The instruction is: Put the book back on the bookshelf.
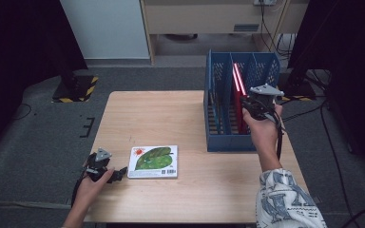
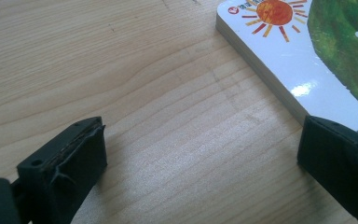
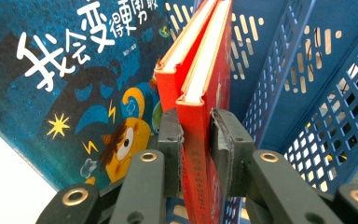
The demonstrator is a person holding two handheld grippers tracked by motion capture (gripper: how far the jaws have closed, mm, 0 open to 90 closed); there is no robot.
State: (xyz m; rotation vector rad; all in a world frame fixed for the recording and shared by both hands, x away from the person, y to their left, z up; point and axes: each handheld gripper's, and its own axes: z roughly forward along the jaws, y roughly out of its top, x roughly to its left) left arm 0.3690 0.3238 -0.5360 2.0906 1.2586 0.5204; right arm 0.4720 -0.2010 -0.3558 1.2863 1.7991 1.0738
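Note:
A blue mesh file rack [image 1: 218,142] stands at the table's right side with two red books upright in it. My right gripper [image 3: 196,140] is shut on the spine of the nearer red book [image 3: 209,70], and the other red book [image 3: 177,65] leans just behind it. In the high view the right gripper [image 1: 248,102] is at the red book [image 1: 239,90] in the rack's middle slot. A white picture book with a green leaf and an orange sun [image 1: 154,161] lies flat near the front. My left gripper [image 1: 121,172] rests beside the book's left edge, open [image 2: 200,149], with bare wood between its jaws.
A dark blue book with white Chinese characters and a yellow cartoon figure [image 3: 65,84] stands in the slot to the left of the red ones. The wooden table [image 1: 171,118] is bare between the picture book and the rack. Cables trail across the floor at the right.

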